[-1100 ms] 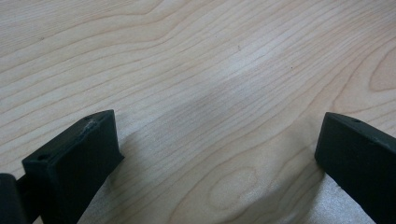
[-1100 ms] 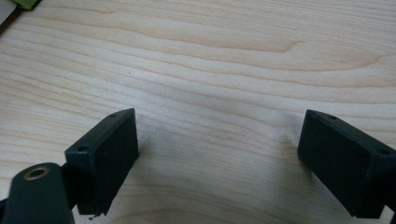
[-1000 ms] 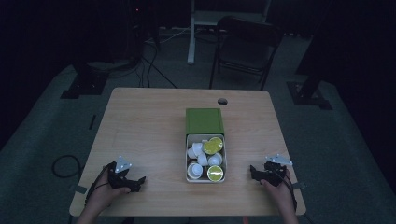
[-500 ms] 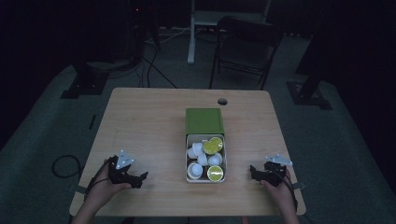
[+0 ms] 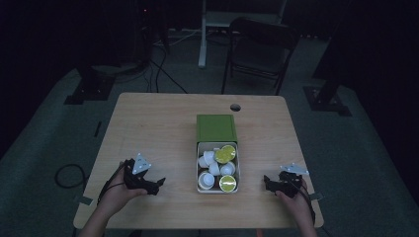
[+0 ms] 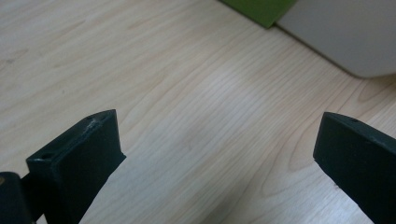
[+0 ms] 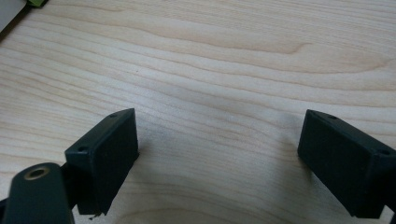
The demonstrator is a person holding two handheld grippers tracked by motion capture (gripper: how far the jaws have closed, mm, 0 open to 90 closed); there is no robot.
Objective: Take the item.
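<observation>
While both of our grippers rest near the front edge of the table (image 5: 163, 123), the white tray (image 5: 218, 190) of small cups lies between them, so the coming move turns on reaching inward; from the left gripper (image 5: 148, 183) the tray is to the right and slightly far, and from the right gripper (image 5: 269, 183) it is to the left; neither touches it. Its long axis runs near to far, with the green lid (image 5: 216, 128) touching its far end. We judge the left gripper somewhat nearer to the tray, though the difference is small. Both tools stand apart with nothing between the jaws, bare wood showing in the gap of each. In the high view we see what the tray holds: white cups (image 5: 206, 180) and a few with yellow-green tops (image 5: 227, 184), crowded together; the gripper views cannot see inside. In the left gripper view we have the tray's pale outer wall (image 6: 345, 32) and a corner of green (image 6: 261, 9) at the upper right, well beyond the jaws; in the right gripper view just a sliver of tray (image 7: 9, 11) sits at the upper left.
</observation>
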